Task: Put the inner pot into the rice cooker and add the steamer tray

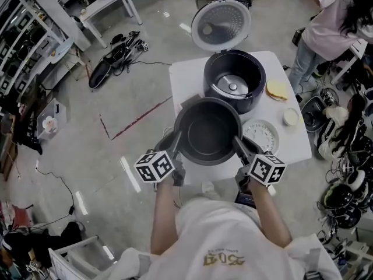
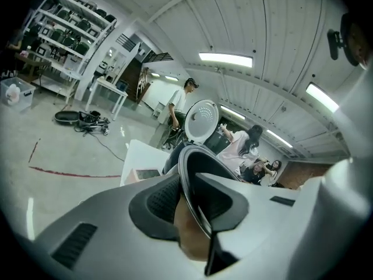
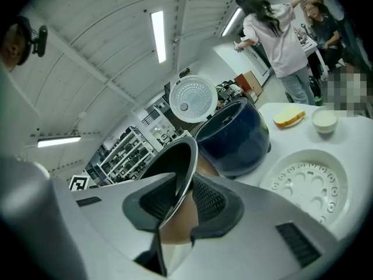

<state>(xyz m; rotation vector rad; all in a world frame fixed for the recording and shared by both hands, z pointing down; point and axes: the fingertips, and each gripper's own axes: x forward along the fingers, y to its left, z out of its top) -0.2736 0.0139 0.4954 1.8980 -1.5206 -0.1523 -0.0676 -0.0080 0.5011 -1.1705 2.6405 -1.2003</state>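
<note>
left tool (image 1: 176, 140) and right tool (image 1: 238, 143) both clamped on the inner pot (image 1: 208, 132) rim, on opposite sides; the rim is pinched between the pads in both gripper views. Pot mouth up, held over the near part of the white worktop (image 1: 185, 77), just in front of the rice cooker (image 1: 234, 81). Cooker lid (image 1: 221, 24) stands open, heating plate visible inside. Steamer tray (image 1: 261, 136) lies flat on the worktop just right of the pot, near the right tool; small white bowl (image 1: 291, 117) further right
</note>
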